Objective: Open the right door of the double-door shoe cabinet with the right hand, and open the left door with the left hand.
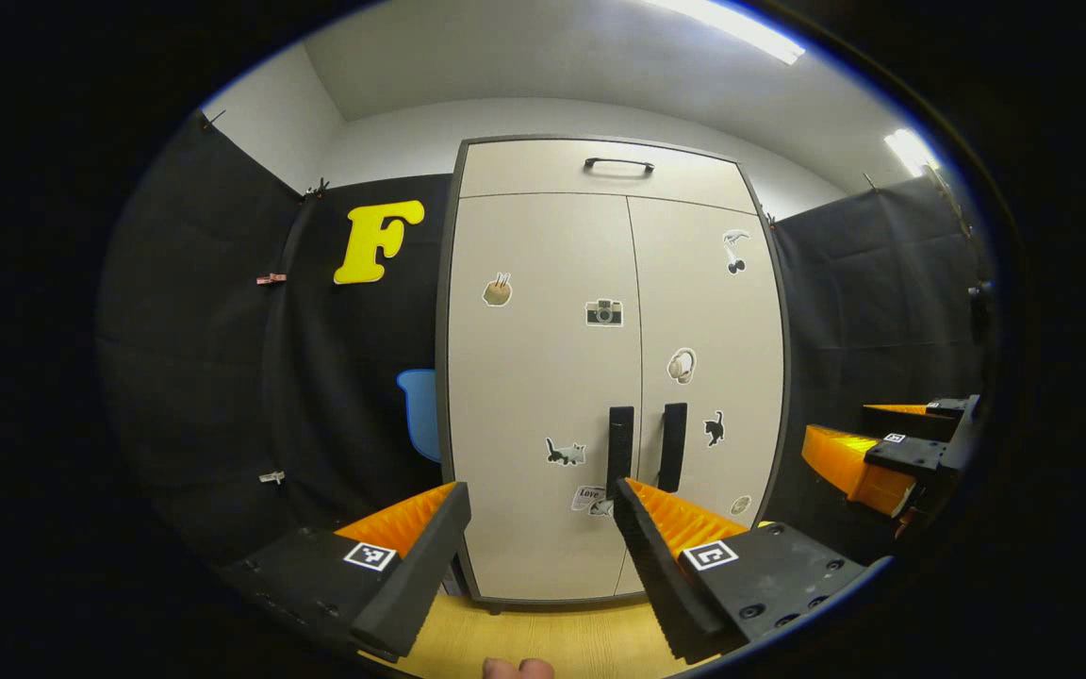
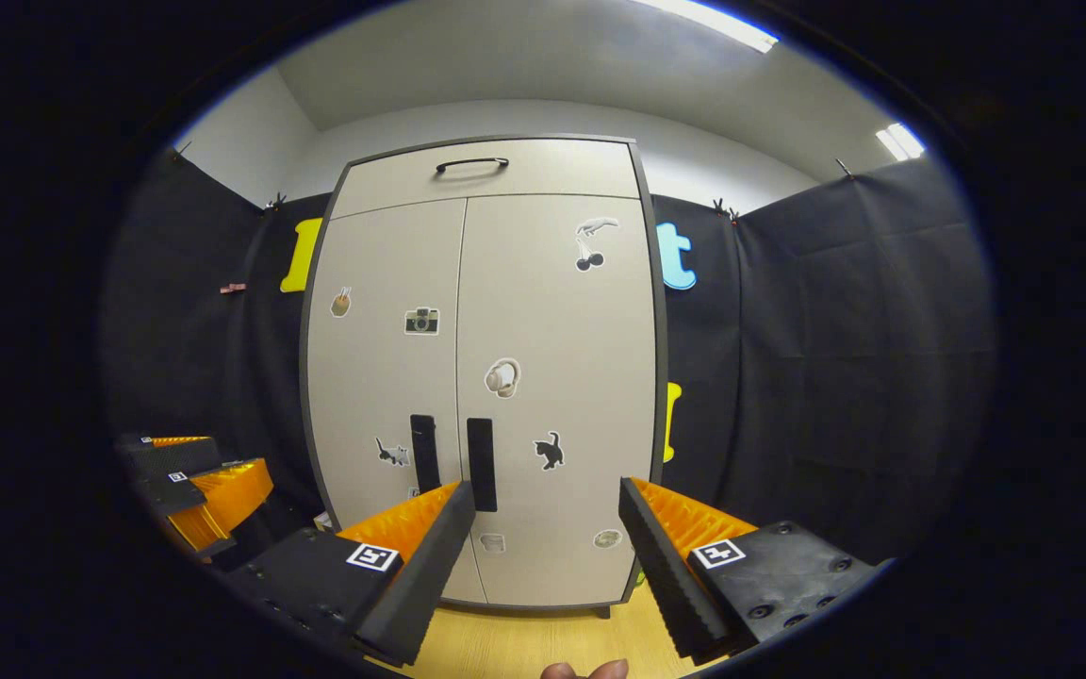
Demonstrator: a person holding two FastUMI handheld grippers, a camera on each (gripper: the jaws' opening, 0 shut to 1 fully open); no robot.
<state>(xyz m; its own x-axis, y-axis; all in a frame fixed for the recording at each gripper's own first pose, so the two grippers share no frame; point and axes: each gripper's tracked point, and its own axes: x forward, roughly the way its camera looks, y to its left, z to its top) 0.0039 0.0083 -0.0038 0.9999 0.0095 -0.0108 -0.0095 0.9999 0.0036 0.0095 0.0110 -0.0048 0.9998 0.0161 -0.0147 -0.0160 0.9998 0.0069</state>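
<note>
We hold both grippers spread, left (image 1: 541, 528) and right (image 2: 548, 523), short of the cabinet (image 2: 552, 311); centre-frame handles (image 2: 481, 464) sit close together, so we risk snagging the wrong one.

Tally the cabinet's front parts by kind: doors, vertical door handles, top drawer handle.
Doors: 2, left door and right door, both closed
Vertical door handles: 2, left handle and right handle
Top drawer handle: 1
Total: 5
</note>
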